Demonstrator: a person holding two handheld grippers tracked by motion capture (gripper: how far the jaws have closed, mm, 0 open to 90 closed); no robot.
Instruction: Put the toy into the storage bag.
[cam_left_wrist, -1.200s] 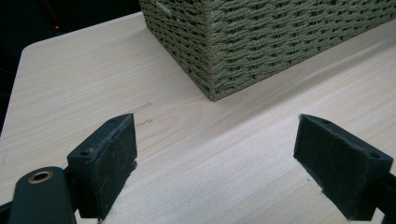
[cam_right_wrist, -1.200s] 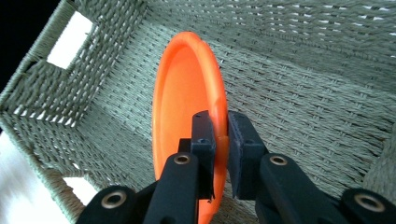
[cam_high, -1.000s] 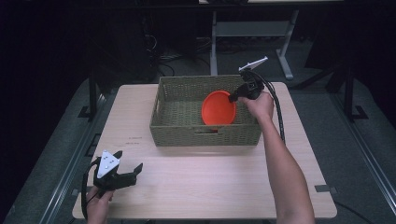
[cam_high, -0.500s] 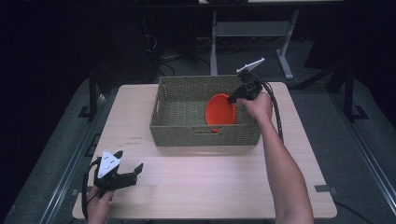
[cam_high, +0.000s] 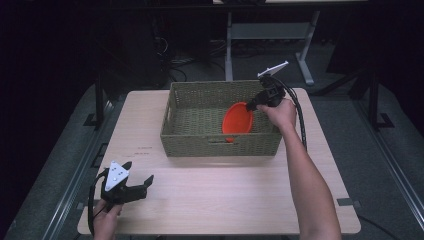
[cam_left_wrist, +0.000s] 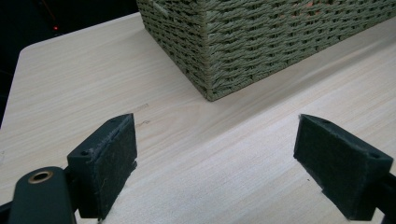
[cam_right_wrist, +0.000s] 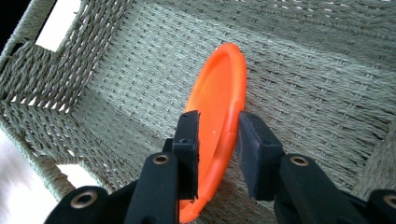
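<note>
Two grippers show in the high view: the right gripper (cam_high: 252, 105), right of centre, pinches the rim of a round orange plate (cam_high: 237, 121) standing on edge inside the woven green basket (cam_high: 200, 142), while the left gripper (cam_high: 137, 184), at lower left on the pale wooden table (cam_high: 225, 190), is spread and holds nothing. The left gripper view has its black padded jaws wide apart above bare wood grain, the basket's ribbed corner cut off at the top. In the right gripper view the jaws clamp the smooth plate's (cam_right_wrist: 219, 112) edge, its lower part hidden behind them
</note>
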